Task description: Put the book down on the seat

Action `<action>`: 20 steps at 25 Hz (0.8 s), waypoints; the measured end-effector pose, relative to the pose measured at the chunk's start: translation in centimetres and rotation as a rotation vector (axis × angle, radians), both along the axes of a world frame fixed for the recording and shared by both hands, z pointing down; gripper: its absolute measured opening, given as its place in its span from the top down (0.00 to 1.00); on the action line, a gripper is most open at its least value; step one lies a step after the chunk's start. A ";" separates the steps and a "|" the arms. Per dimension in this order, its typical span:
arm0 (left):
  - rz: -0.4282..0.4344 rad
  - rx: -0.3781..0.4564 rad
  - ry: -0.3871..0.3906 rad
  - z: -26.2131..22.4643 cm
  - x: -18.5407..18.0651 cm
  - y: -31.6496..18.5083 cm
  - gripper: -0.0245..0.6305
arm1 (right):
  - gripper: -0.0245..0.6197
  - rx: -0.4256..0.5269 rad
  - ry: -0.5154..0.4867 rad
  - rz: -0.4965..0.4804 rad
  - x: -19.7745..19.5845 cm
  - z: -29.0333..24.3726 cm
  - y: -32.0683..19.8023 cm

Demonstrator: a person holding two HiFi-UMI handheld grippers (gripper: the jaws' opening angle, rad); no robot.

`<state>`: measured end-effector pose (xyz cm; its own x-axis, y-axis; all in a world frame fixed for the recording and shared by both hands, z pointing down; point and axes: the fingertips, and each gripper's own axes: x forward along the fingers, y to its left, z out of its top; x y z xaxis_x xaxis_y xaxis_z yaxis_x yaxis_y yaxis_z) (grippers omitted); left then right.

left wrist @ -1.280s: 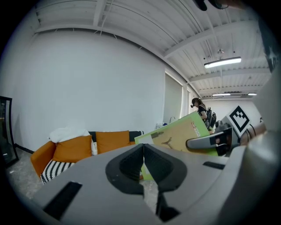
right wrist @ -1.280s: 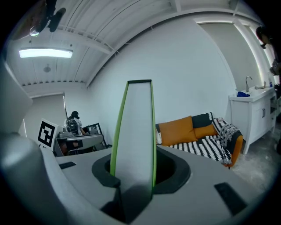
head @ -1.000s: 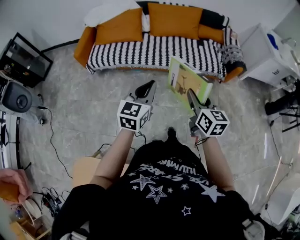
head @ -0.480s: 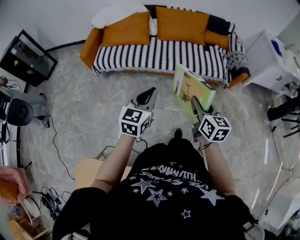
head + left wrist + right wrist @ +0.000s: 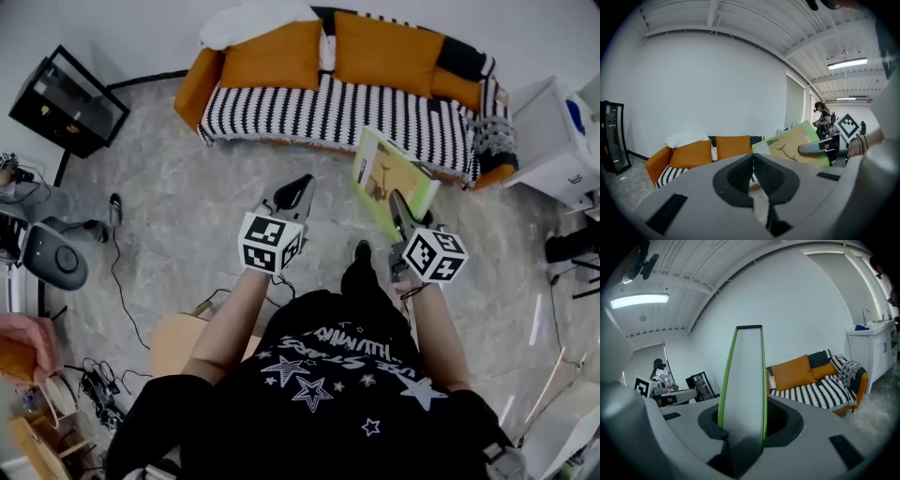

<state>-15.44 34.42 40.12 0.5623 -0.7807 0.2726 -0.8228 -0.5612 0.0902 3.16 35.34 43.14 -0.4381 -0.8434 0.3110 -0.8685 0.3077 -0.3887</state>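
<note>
A thin green book [image 5: 389, 176] is held tilted in the air in front of the sofa, with my right gripper [image 5: 401, 208] shut on its near edge. In the right gripper view the book [image 5: 744, 380] stands edge-on between the jaws. My left gripper [image 5: 292, 191] hangs to the left of the book with its jaws together and nothing in them; its own view shows the closed jaws [image 5: 753, 174] and the book [image 5: 793, 146] off to the right. The sofa seat [image 5: 337, 106], covered in black and white stripes, lies just beyond the book.
Orange back cushions [image 5: 272, 56] and a white cloth [image 5: 248, 13] line the sofa. A white cabinet [image 5: 562, 141] stands at the right, a black frame [image 5: 70, 101] at the left. Cables [image 5: 122, 281] trail on the grey floor. Another person [image 5: 822, 119] stands far off.
The sofa has come nearer and lower in the head view as I step toward it. The book stays in the right gripper, and both grippers keep their pose.
</note>
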 end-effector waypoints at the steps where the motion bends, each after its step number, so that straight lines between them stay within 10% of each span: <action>1: -0.008 0.000 -0.003 0.0 0.0 -0.7 0.95 | 0.74 0.000 -0.004 -0.003 0.2 0.1 -0.9; 20: -0.155 -0.049 -0.019 0.3 4.7 -14.7 0.95 | 0.74 -0.050 -0.047 -0.098 6.2 1.1 -17.1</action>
<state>-10.74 19.67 40.46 0.4309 -0.8432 0.3215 -0.9008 -0.4230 0.0978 9.38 18.27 44.19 -0.5328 -0.7799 0.3284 -0.8154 0.3695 -0.4456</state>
